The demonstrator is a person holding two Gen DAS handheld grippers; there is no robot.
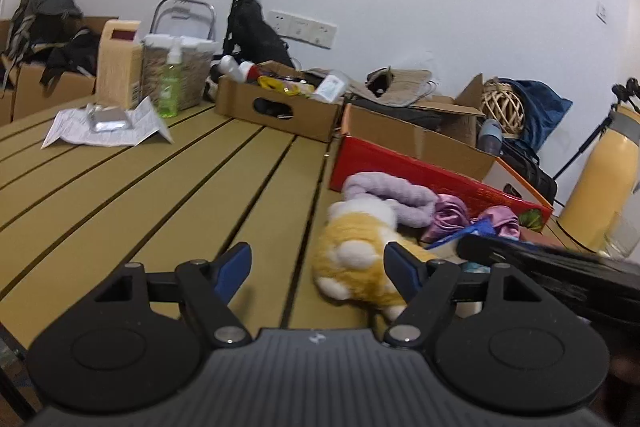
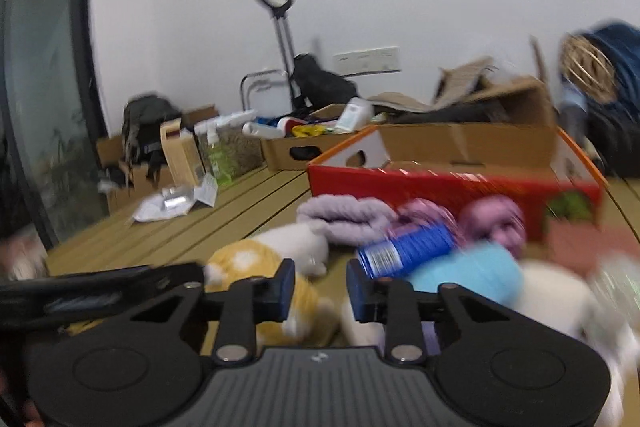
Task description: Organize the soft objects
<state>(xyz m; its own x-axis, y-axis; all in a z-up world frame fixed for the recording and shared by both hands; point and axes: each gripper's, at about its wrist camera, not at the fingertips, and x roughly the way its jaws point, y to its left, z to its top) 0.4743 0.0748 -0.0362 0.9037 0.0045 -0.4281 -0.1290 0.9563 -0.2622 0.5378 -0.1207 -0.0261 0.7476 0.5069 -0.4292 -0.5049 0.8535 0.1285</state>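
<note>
A yellow and white plush toy (image 1: 360,259) lies on the slatted table, just right of the middle. My left gripper (image 1: 318,267) is open, and its right finger (image 1: 400,263) stands over the plush's near side. Behind the plush lie a lilac fuzzy roll (image 1: 396,193) and pink satin cloths (image 1: 452,215). In the right wrist view my right gripper (image 2: 322,291) has a narrow gap, and I see nothing pinched in it. Just past it are the plush (image 2: 248,263), a blue labelled roll (image 2: 412,249), a light blue soft thing (image 2: 480,273) and the lilac roll (image 2: 344,219).
A red box (image 1: 420,175) stands right behind the soft pile. Cardboard boxes (image 1: 280,107) with bottles line the table's far edge. At far left are a paper sheet (image 1: 108,131), a green bottle (image 1: 170,91) and a woven basket (image 1: 188,75). A yellow flask (image 1: 600,183) stands at right.
</note>
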